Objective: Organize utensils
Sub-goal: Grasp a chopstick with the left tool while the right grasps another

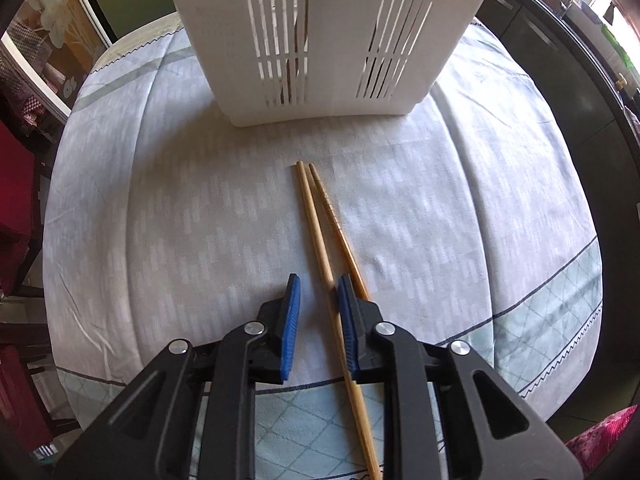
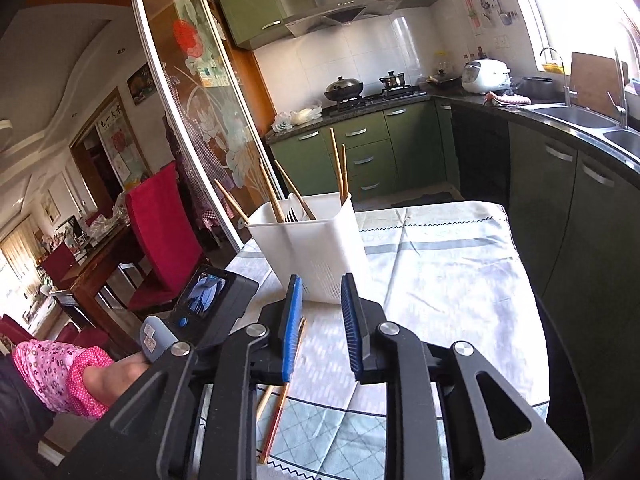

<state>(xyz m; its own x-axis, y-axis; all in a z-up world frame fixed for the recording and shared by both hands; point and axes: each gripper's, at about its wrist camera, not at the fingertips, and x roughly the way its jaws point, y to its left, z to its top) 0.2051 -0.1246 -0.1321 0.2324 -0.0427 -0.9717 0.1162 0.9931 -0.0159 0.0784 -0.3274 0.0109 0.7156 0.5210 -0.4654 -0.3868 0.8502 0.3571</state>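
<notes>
Two wooden chopsticks (image 1: 320,236) lie side by side on the tablecloth, pointing toward a white slotted utensil holder (image 1: 320,40). My left gripper (image 1: 318,284) is open low over the cloth; the lighter chopstick runs between its blue pads close to the right pad (image 1: 347,320), the darker one passes under that finger. In the right wrist view my right gripper (image 2: 320,292) is open and empty, held above the table. The holder (image 2: 312,248) stands ahead of it with several chopsticks (image 2: 338,164) and a white spoon inside. The two chopsticks (image 2: 280,392) lie below its left finger.
The table has a pale blue patterned cloth (image 1: 180,220) with edges falling off near left and right. A red chair (image 2: 164,232) stands left of the table. The left gripper's body and a hand in a pink sleeve (image 2: 60,376) sit at lower left. Green kitchen cabinets (image 2: 560,200) line the right.
</notes>
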